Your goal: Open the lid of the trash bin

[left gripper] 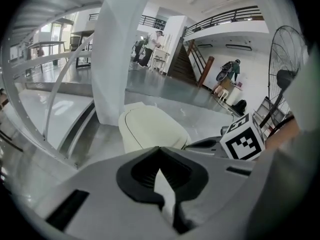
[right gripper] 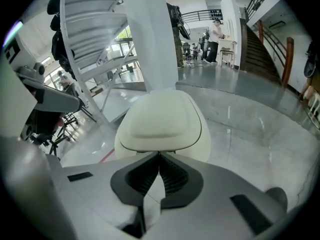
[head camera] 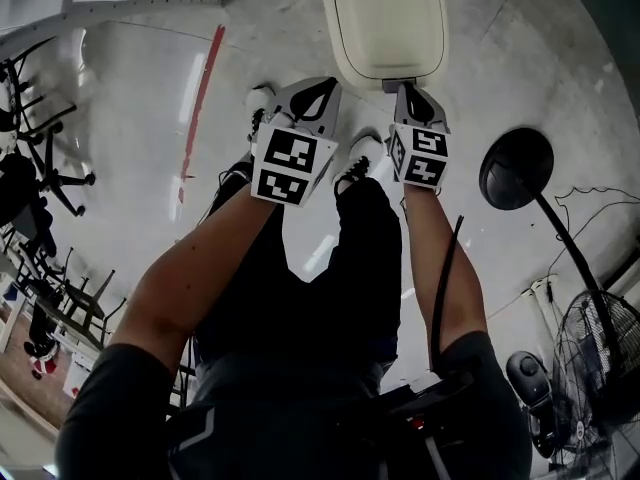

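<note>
- The trash bin [head camera: 345, 63] stands on the pale floor [head camera: 520, 58] directly ahead of the person's feet, with its cream lid [head camera: 385, 18] down flat and sealed against the rim all round.
- The lid's long axis runs straight away from the person, and its short near edge faces the 2 grippers.
- The right gripper [head camera: 412, 96] is the nearer 1. In the head view its tips sit just at that near edge, and in the right gripper view the lid fills the space right beyond the jaws. I cannot tell whether they are touching.
- The left gripper [head camera: 322, 90] hangs beside the bin's near left corner, a little lower and off to the side. In the left gripper view the lid lies ahead and slightly left.
- Both grippers are clenched tip to tip with nothing between the jaws.
- Judging from this, the opening move falls to the right gripper, which must get under or onto that near edge and lift upward and away. The hinge is probably at the far end.
- With the lid down, whatever the bin holds is hidden.
</note>
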### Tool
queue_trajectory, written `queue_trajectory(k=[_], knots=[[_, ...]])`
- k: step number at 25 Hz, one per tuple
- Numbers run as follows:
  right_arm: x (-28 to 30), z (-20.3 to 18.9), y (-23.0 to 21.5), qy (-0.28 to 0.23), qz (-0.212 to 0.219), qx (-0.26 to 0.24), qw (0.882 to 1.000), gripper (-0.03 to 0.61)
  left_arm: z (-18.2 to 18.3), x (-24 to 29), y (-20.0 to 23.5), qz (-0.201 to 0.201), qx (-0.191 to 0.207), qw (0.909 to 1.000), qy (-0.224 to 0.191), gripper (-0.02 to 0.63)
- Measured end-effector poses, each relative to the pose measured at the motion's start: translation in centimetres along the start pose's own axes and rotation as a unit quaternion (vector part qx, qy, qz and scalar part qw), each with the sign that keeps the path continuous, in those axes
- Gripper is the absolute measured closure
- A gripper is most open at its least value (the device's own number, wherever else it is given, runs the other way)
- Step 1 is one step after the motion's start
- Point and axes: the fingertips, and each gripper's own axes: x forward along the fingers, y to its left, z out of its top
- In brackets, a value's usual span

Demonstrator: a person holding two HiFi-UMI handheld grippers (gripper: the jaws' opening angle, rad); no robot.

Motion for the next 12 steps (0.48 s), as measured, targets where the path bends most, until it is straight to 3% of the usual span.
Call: queue_trajectory(k=[5,12], knots=[[0.3,-0.1,0.0,0.004,-0.002,-0.013,1.0,0.552,-1.4,0.7,-0.2,-0.002,0.001,0.9999,0.011,0.607],[0.1,-0.1,0.0,0.004,0.011,0.009,1.0,0.552,-1.8,0.0,0.1,0.001,-0.009,0.9999,0.013,0.607]])
